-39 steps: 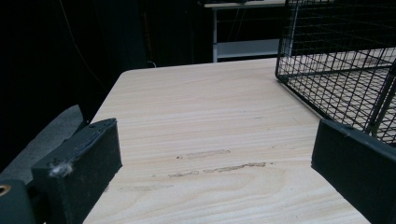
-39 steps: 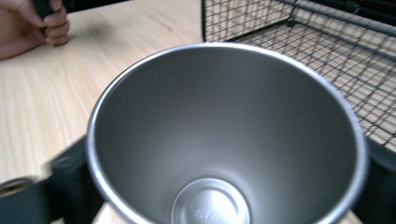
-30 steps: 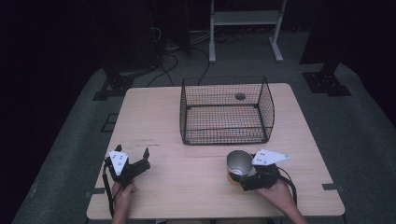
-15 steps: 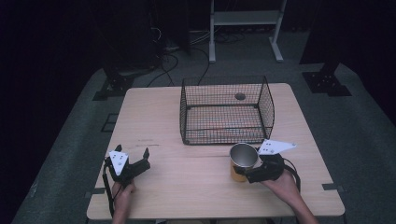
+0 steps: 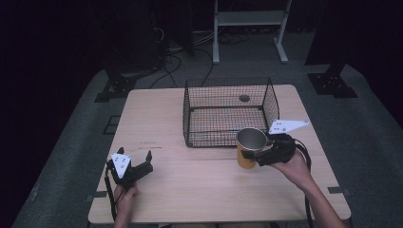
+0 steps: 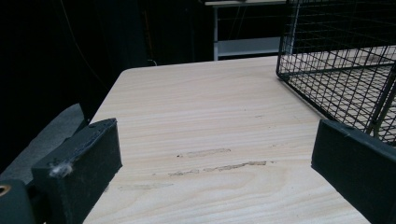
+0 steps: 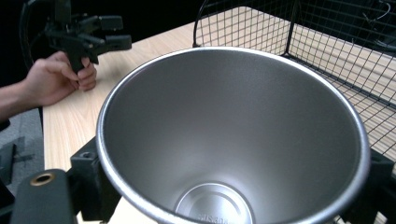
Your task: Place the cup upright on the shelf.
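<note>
Beside basket (image 5: pixel 227 113) front: right gripper (image 5: pixel 266 153) clamped on steel cup (image 5: pixel 250 147), base lettering illegible. Near front-left table (image 5: pixel 199 190) edge: left gripper (image 5: pixel 139 162) agape.

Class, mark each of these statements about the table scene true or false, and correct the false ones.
1. The right hand-held gripper is clamped on a yellow cup with a shiny steel inside. True.
2. The cup sits inside the black wire mesh basket. False: it is outside, in front of the basket's near right corner.
3. The left hand-held gripper is open and holds nothing. True.
4. The cup is full of liquid. False: the right gripper view shows its bare metal bottom.
5. The basket stands on a pale wooden table. True.
</note>
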Tool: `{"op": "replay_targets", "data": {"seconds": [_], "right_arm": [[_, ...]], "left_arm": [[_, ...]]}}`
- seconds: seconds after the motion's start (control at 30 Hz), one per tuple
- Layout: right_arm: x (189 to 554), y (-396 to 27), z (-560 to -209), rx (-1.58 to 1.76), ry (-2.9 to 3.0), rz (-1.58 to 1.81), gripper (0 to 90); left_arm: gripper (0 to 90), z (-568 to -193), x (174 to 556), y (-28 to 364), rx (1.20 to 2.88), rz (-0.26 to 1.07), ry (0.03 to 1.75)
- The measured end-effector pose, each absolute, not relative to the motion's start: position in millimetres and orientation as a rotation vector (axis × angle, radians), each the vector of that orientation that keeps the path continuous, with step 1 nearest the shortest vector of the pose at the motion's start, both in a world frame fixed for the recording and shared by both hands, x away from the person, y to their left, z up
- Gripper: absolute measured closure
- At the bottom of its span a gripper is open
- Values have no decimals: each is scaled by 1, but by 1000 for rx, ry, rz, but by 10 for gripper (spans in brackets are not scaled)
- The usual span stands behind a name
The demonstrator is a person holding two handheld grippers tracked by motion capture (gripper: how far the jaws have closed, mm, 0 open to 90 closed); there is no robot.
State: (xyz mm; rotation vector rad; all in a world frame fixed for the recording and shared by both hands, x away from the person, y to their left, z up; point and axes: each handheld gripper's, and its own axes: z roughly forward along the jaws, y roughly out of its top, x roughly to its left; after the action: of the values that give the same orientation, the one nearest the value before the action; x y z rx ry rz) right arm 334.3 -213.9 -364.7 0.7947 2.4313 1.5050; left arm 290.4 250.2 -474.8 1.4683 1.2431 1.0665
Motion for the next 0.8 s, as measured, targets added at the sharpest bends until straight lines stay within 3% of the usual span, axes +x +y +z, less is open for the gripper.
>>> {"op": "replay_targets", "data": {"seconds": [0.8], "right_arm": [[380, -197, -318, 765, 2472, 1475, 133]], "left_arm": [[8, -475, 290, 250, 1471, 1066, 1237]]}}
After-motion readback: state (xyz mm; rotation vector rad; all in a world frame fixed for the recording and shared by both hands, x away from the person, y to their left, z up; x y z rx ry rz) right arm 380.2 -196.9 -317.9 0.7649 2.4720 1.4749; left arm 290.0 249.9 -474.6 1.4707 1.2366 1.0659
